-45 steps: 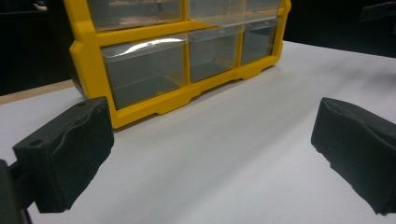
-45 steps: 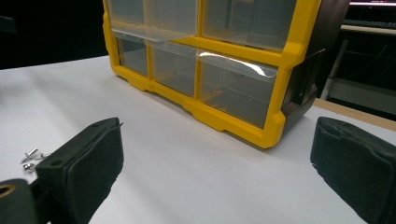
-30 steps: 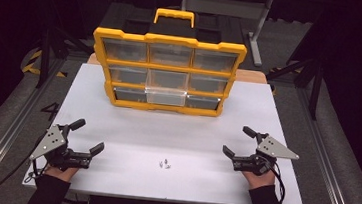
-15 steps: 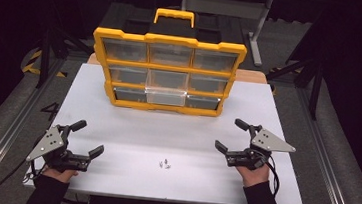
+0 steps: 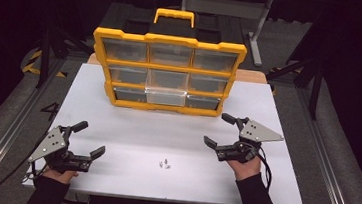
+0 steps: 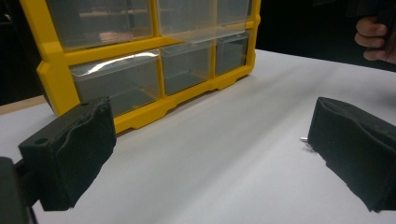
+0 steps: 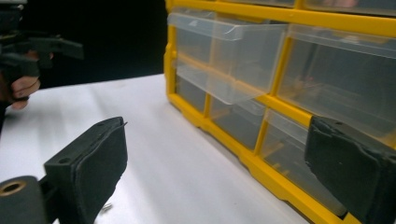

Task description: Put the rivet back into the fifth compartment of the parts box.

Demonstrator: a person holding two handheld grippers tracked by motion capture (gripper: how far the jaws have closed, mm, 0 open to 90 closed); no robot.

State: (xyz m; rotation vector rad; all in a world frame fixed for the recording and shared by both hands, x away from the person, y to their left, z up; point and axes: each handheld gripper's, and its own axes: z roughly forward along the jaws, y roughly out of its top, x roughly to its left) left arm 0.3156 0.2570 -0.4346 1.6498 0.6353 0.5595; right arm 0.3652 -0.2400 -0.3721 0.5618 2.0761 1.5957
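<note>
Right gripper (image 5: 220, 131) has moved left toward the screws (image 5: 164, 164) (tiny, orientation unclear).

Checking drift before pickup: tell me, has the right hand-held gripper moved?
Yes. The right hand-held gripper shifted left and toward the yellow organizer.

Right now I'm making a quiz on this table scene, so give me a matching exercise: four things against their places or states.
Things:
1. left tool
2. right tool
3. small screws
4. bottom middle drawer

Places or states:
A. loose on the white table between the hands
B. pulled partly out of the yellow organizer
C. open, near the front left corner
D. open, right of the screws

Pairs: 1-C, 2-D, 3-A, 4-B
</note>
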